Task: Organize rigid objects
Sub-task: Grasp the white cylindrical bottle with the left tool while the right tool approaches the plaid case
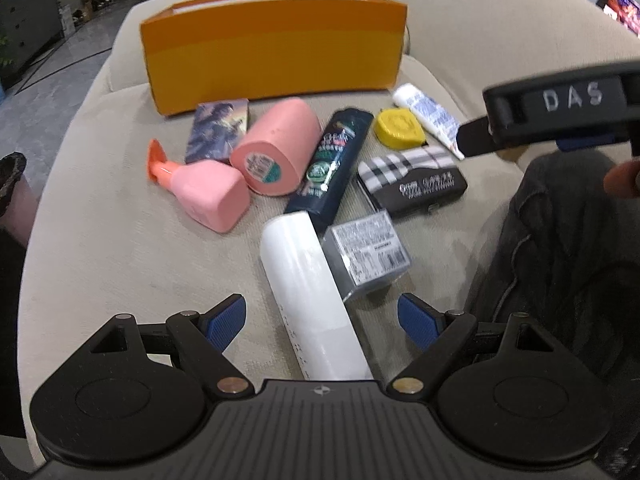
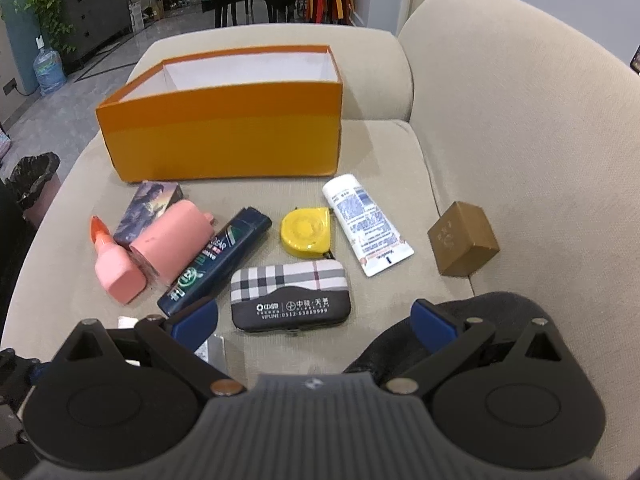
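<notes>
Both grippers, left gripper (image 1: pixel 322 322) and right gripper (image 2: pixel 314 326), gape wide, holding nothing. Ahead lie two pink bottles (image 2: pixel 118 270) and one orange box (image 2: pixel 224 136). Only the right view shows a brown cube (image 2: pixel 463 245); only the left shows a white can (image 1: pixel 312 300).

Matt orange cardboard box (image 2: pixel 224 136), woven beige sofa cushion (image 2: pixel 400 184), glossy white bottle (image 1: pixel 312 300)

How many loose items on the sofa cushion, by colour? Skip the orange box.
Pink: 2, spray bottle, pink cylinder
White: 2, white tube, white can
Yellow: 1, tape measure
Dark blue: 1, dark bottle
Brown: 1, brown cube
Plaid and black: 1, case
Purple print: 1, small box
Clear with label: 1, clear box
Total: 10
</notes>
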`<state>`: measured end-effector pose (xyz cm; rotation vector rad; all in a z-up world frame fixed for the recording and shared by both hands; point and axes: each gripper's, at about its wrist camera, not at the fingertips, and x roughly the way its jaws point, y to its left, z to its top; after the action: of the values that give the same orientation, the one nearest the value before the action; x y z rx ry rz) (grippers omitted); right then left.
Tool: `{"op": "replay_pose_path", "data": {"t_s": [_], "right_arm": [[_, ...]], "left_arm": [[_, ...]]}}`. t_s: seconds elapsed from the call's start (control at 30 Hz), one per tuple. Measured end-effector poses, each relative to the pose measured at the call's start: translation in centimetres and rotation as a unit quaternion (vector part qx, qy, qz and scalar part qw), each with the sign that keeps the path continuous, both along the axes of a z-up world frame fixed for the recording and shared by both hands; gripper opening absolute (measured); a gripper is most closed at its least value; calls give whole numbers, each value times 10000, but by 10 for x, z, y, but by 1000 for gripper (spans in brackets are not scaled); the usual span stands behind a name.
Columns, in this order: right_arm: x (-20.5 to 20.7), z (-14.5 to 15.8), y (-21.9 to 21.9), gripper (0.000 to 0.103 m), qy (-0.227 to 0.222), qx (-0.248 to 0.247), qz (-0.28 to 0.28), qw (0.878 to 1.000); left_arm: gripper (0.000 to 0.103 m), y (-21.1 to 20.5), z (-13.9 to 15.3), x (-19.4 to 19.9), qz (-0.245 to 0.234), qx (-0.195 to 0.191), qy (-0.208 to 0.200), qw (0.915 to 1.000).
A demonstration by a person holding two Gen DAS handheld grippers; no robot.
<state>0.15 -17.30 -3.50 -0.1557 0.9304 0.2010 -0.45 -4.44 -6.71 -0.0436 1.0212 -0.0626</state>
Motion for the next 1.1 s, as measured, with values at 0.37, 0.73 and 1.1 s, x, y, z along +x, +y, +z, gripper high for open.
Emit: {"op": "replay_pose_path", "data": {"t_s": [0.37, 0.73, 1.1], "right_arm": [[8, -13, 7, 101, 123, -134, 89, 9998], [16, -30, 10, 101, 298, -273, 106, 9991], [22, -38, 6, 101, 338, -296, 73, 9990]], "left_arm": [[94, 0, -26, 7, 7, 308, 117, 9995], [82, 4, -39, 9, -38, 194, 246, 9995], [40, 13, -36, 7, -74, -172, 270, 9995]]}}
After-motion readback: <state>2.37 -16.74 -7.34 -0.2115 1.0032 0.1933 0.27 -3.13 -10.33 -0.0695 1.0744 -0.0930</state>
